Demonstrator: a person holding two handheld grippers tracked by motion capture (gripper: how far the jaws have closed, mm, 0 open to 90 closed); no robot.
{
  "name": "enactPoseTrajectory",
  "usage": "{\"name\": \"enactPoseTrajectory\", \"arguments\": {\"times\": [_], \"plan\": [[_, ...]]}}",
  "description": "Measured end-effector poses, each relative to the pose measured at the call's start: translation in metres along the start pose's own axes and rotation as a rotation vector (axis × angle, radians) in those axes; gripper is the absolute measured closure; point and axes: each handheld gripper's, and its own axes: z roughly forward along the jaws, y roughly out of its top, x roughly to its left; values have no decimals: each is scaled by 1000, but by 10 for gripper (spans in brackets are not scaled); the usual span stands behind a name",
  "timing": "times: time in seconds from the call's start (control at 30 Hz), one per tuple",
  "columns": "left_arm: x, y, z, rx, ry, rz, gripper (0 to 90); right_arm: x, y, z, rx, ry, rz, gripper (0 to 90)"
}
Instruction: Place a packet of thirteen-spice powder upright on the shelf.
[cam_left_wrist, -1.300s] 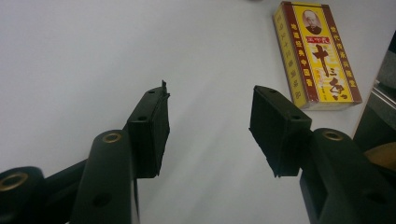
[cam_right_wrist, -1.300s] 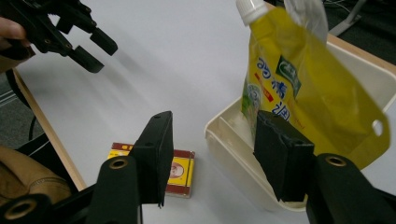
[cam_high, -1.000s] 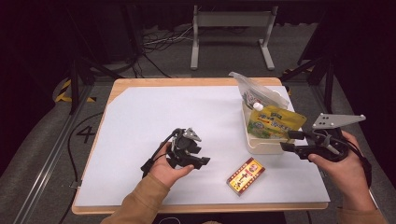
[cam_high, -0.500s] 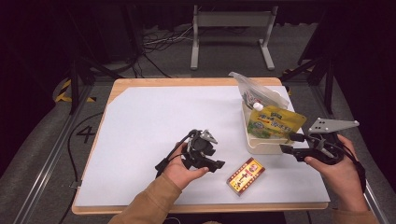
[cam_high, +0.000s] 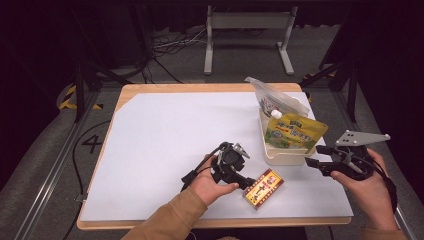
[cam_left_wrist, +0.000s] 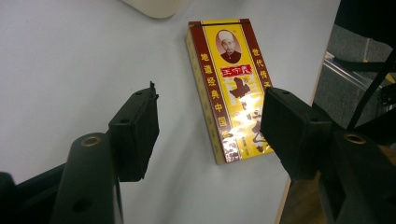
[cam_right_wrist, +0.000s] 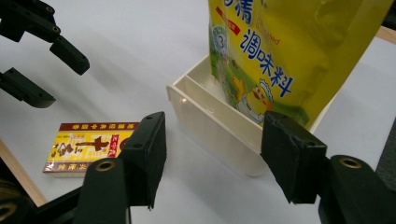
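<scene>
A tan long sleeve (cam_high: 167, 220) covers the left forearm; both black two-jaw grippers trail black cables, the right gripper (cam_high: 316, 155) topped by a grey three-cornered plate (cam_high: 361, 138).

A clear bag (cam_high: 272, 97) leans at the far end of the tray. A metal stand (cam_high: 248, 30) sits on the floor beyond the table.

The left gripper (cam_left_wrist: 208, 123) has just been opening its jaws above the red-and-yellow box (cam_left_wrist: 232, 88) (lying flat).
</scene>
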Motion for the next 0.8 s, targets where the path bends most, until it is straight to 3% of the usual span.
{"name": "enactPoseTrajectory", "arguments": {"times": [0.4,0.8], "plan": [[-7,7,23,36,-39,9,329,-2,-11,-3,10,-25,28,394],[-18,8,42,109,-29,21,288,-1,-14,-2,20,-30,28,379]]}}
